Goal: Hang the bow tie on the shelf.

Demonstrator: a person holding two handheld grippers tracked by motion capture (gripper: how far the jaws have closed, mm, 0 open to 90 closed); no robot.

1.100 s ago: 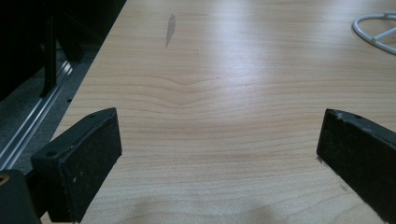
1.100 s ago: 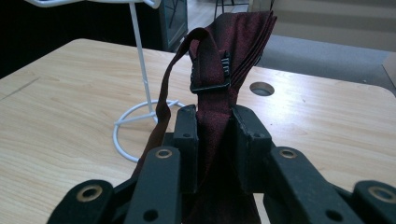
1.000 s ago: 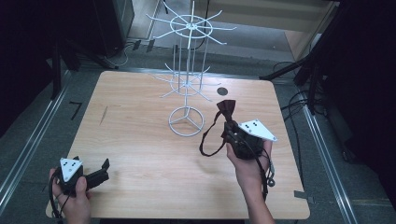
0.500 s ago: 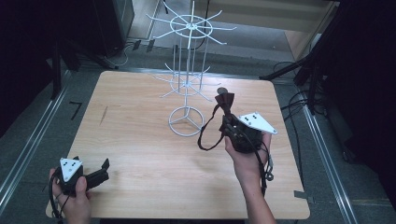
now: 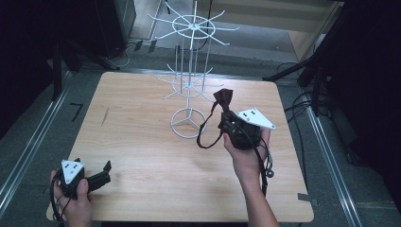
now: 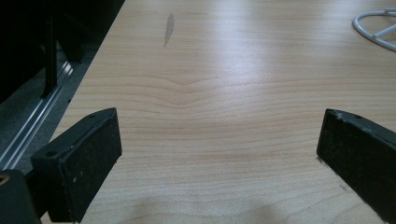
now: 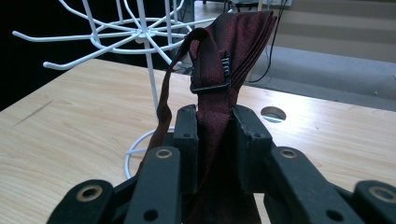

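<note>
Both jaws of the right claw are clamped on the dark red bow tie, which over the past second has been carried up off the surface and a little closer to the white wire rack, its strap dangling in a loop below. That likely means the approach to hang it on one of the rack's lower prongs is under way. Far off at the near left corner, the left claw rests wide open and empty.

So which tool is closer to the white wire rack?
The right tool. It holds a dark red bow tie just beside the white wire rack, while the left tool sits open at the table's near left corner, far away.
</note>
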